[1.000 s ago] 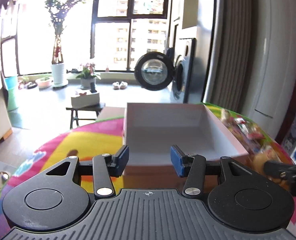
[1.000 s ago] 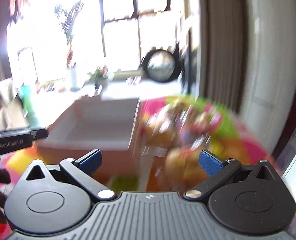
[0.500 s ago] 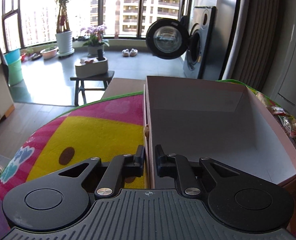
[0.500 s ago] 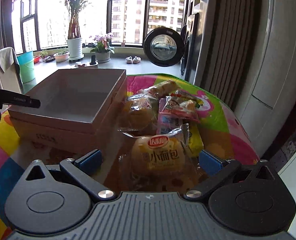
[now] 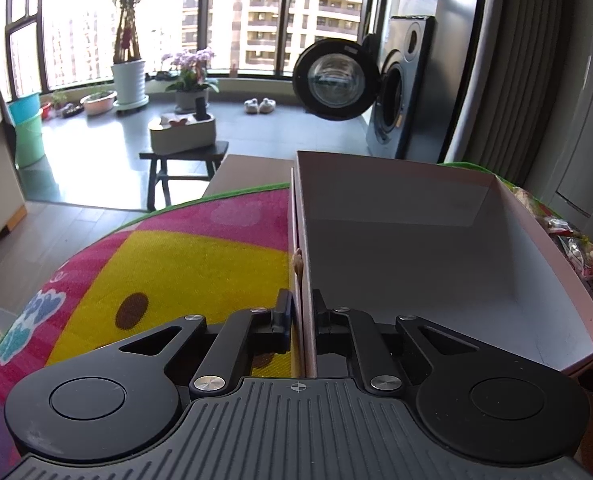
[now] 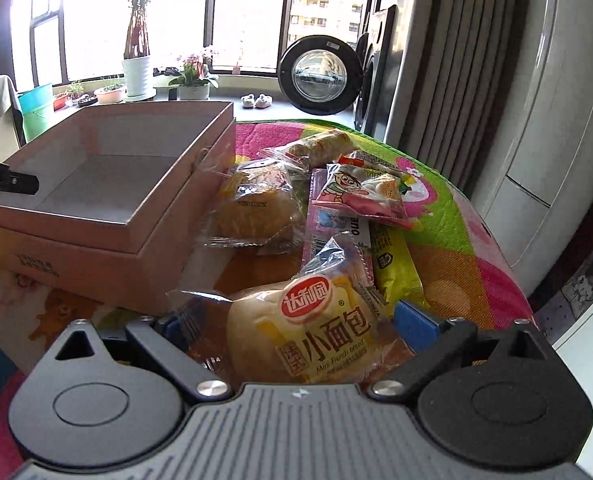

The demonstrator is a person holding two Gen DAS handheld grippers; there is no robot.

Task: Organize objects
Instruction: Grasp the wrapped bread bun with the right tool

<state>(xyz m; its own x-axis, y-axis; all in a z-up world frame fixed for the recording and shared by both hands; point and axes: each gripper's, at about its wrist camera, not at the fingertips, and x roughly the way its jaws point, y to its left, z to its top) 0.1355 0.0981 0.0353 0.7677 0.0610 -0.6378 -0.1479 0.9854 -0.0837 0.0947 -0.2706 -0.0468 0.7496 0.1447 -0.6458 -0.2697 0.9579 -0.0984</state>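
An empty pink cardboard box [image 5: 416, 240] stands on a colourful mat. My left gripper [image 5: 301, 314] is shut on its near left wall, one finger outside and one inside. In the right wrist view the same box [image 6: 96, 248] sits at the left, with a heap of snack packets beside it. A mini bread packet [image 6: 308, 332] lies nearest, between the blue pads of my right gripper [image 6: 294, 322], which is open and straddles it. Behind it lie a bun packet [image 6: 256, 204], a pink candy packet [image 6: 360, 192] and a yellow-green packet [image 6: 396, 268].
The mat [image 5: 176, 264] covers a round-edged surface that drops off at the left and far sides. A dark stool [image 5: 184, 160] and a washing machine [image 5: 392, 96] with its door open stand on the floor beyond. A grey curtain [image 6: 448, 60] hangs at the right.
My left gripper closed on the box's wall and has kept its hold. The right gripper moved forward and down, so the mini bread packet now lies between its fingers.
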